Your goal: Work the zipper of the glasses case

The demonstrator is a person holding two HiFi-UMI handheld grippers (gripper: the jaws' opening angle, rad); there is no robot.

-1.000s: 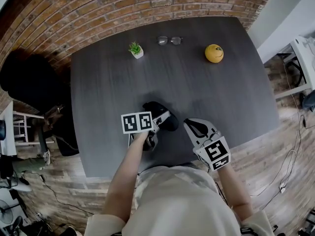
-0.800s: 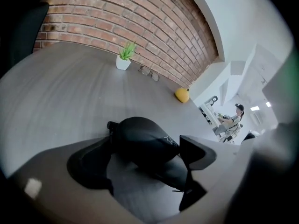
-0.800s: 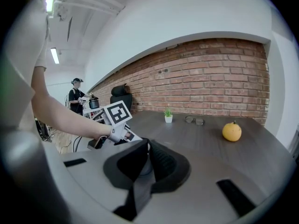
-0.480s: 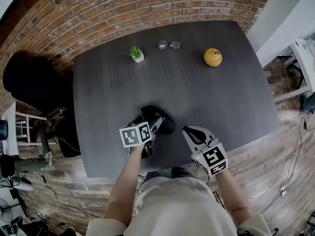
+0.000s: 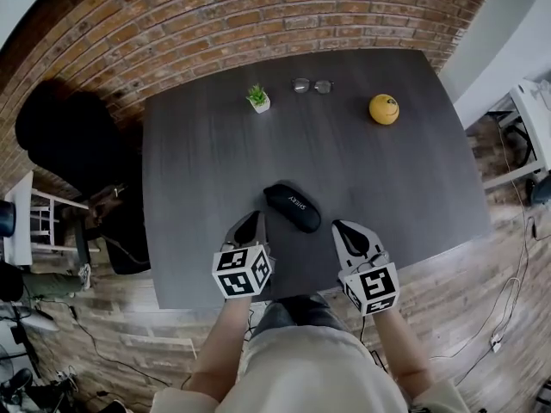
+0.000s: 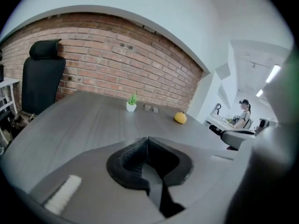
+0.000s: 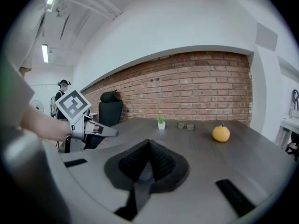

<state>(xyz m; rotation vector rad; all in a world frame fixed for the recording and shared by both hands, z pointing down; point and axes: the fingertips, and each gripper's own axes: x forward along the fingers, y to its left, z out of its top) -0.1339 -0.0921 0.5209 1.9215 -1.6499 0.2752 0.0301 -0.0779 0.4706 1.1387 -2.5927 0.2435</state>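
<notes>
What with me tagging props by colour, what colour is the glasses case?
The glasses case is black, with small pale print; clearest in the head view.

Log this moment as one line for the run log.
left gripper: jaws just closed, empty | right gripper: shut, empty | glasses case: on table, ungripped

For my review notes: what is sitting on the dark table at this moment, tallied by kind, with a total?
Glasses case: 1
Eyeglasses: 1
Potted plant: 1
Yellow-orange round fruit: 1
Total: 4
</notes>
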